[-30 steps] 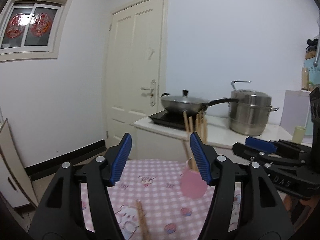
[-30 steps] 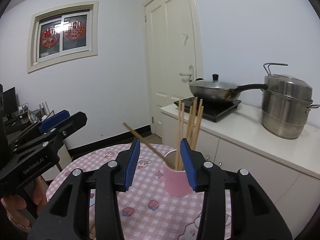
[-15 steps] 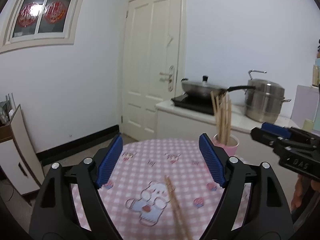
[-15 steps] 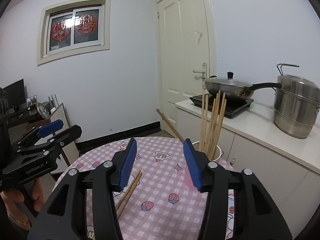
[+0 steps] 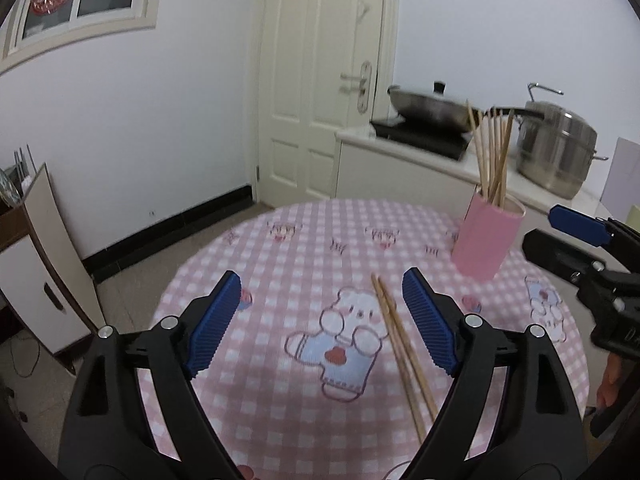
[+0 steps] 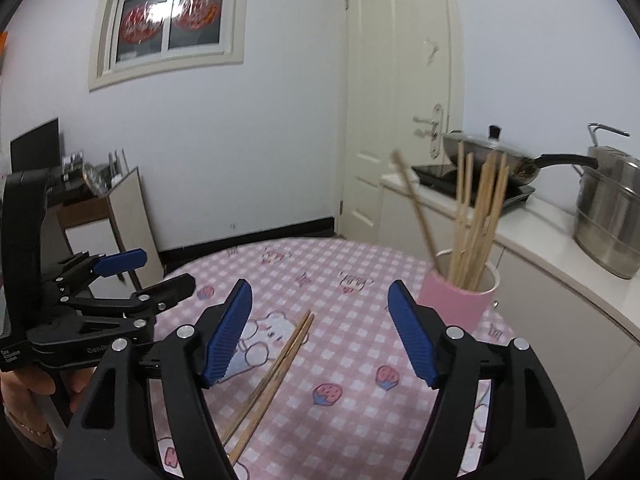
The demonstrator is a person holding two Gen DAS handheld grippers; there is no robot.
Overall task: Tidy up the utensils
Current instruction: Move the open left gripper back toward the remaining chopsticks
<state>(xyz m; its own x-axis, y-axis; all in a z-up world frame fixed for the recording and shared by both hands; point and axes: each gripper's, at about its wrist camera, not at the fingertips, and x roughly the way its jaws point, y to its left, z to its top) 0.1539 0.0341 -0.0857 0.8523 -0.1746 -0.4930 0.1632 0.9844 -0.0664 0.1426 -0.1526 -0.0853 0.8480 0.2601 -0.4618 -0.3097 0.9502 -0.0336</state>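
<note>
A pair of wooden chopsticks (image 5: 402, 350) lies flat on the round table with the pink checked cloth (image 5: 280, 400). A pink cup (image 5: 486, 236) at the far right of the table holds several upright chopsticks (image 5: 494, 158). My left gripper (image 5: 322, 320) hovers over the table, its jaws opening wide, nothing between them; the loose pair lies just right of centre under it. My right gripper (image 6: 320, 332) hovers too, jaws opening and empty, the loose chopsticks (image 6: 272, 380) below it and the cup (image 6: 460, 304) beyond its right finger. Each gripper shows at the edge of the other's view.
A white counter (image 5: 420, 160) behind the table carries a black hob with a lidded wok (image 5: 424, 110) and a steel steamer pot (image 5: 558, 148). A cream door (image 5: 320, 80) stands beyond. A low cabinet (image 5: 36, 264) is at the left. A hand (image 6: 36, 388) holds the left gripper.
Both grippers have sunk toward the table and tilted down, and both have opened wider. The cup has drifted from between the fingers to the right in both views. The loose chopsticks have come into full view.
</note>
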